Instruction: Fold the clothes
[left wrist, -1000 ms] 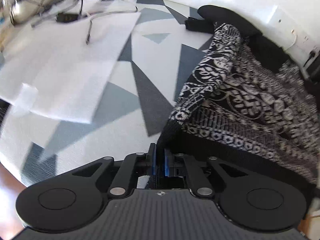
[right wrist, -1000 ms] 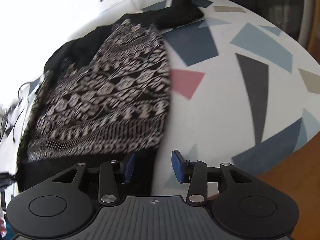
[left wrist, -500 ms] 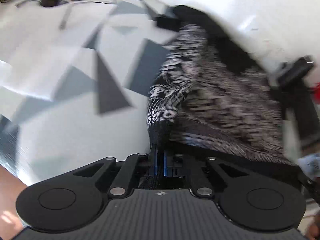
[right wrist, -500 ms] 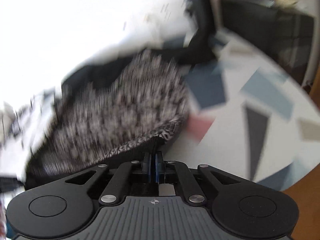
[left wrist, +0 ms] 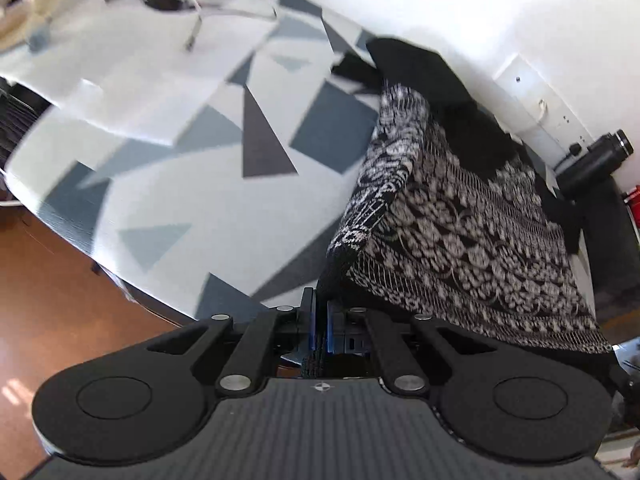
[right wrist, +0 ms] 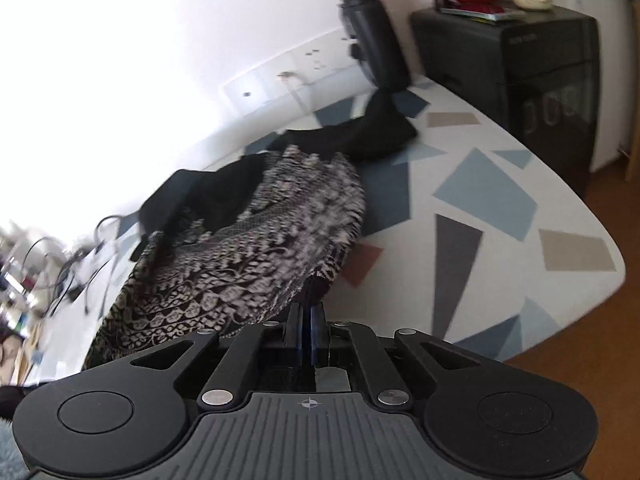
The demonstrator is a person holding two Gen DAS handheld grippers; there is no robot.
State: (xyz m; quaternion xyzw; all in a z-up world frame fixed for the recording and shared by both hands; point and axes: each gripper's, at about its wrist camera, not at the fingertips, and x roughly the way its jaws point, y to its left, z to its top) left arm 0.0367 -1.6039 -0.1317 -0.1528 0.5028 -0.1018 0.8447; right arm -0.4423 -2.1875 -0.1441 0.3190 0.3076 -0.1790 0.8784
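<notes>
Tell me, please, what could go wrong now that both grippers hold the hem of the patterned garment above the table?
1. The left gripper and right gripper each pinch only a narrow bit of the patterned garment; the hem might slip out.
2. The black sleeve lies against the dark bottle; pulling the garment could topple it.
3. The far part is bunched, so a fold may trap wrinkles.

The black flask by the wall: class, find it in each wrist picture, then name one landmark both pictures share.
Left wrist view: the black flask lies at the far right edge, beyond the patterned garment.
Right wrist view: it stands top centre, against the wall.
Shared landmark: the white socket panel on the wall.
</notes>
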